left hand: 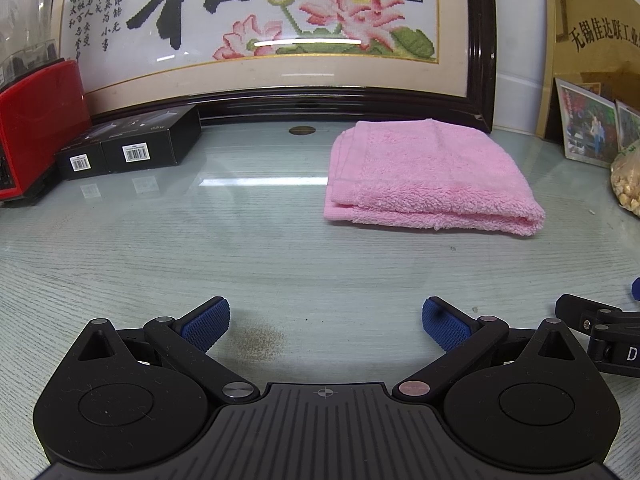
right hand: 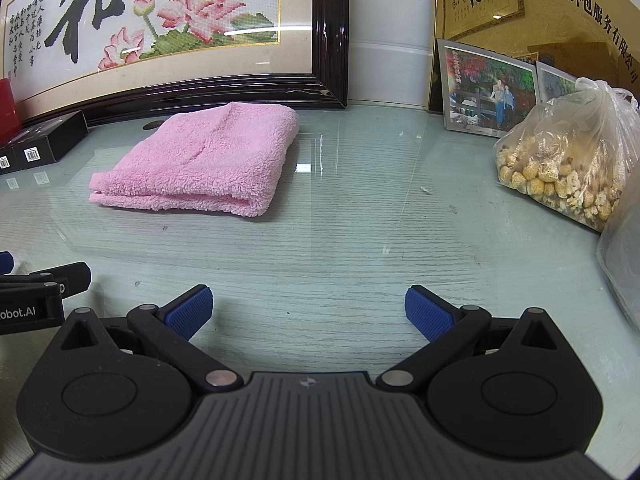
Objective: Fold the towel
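Observation:
A pink towel lies folded into a thick square on the glass table top, toward the back. It also shows in the right wrist view, at left centre. My left gripper is open and empty, low over the table, well in front of the towel and to its left. My right gripper is open and empty, in front of the towel and to its right. Neither gripper touches the towel. The two grippers sit side by side; part of each shows in the other's view.
A large framed cross-stitch picture leans at the back. Black boxes and a red box stand at the left. Framed photos and a plastic bag of dried food stand at the right.

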Demonstrator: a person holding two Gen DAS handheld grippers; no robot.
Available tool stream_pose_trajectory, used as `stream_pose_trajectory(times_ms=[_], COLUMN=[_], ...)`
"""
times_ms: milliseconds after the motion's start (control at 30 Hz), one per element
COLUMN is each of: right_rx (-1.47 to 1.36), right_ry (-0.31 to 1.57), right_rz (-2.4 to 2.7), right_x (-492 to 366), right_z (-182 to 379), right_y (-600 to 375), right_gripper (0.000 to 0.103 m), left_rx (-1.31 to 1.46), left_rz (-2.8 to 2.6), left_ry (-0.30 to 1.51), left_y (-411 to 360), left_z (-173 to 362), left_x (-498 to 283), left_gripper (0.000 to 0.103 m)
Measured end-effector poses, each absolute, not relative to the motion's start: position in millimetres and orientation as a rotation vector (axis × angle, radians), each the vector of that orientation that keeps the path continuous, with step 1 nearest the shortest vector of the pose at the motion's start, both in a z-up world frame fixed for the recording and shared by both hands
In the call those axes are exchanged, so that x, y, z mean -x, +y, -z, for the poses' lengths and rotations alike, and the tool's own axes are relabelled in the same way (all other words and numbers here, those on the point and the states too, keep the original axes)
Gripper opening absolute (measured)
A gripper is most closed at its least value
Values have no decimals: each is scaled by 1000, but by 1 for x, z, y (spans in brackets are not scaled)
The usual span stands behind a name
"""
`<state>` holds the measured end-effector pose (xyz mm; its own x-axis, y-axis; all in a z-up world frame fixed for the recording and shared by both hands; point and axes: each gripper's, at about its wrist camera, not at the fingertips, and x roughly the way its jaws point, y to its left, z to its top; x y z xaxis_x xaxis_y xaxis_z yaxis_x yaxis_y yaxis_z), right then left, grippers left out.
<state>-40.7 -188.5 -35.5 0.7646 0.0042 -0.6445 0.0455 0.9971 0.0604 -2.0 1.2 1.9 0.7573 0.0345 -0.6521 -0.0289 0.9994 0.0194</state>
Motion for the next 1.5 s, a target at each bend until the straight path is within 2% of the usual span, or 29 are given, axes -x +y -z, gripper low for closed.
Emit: stream_pose_trajectory(times_ms=[500, 867, 1500], right_rx=[-74, -74, -74], right_ry=[700, 700, 700], right_rz=[22, 22, 22], right_x=[40, 40, 40], right_z=[36, 36, 35], right_y=[-188, -188, -188], right_gripper=[103, 103, 103], left_rx=[33, -13, -22], left_rz=[-62, -123, -168], left_ry=[668, 511, 428], left_y=[12, 24, 32], left_z=[-6, -20, -37], left_x=[10, 42, 71], left_gripper=[103, 103, 103])
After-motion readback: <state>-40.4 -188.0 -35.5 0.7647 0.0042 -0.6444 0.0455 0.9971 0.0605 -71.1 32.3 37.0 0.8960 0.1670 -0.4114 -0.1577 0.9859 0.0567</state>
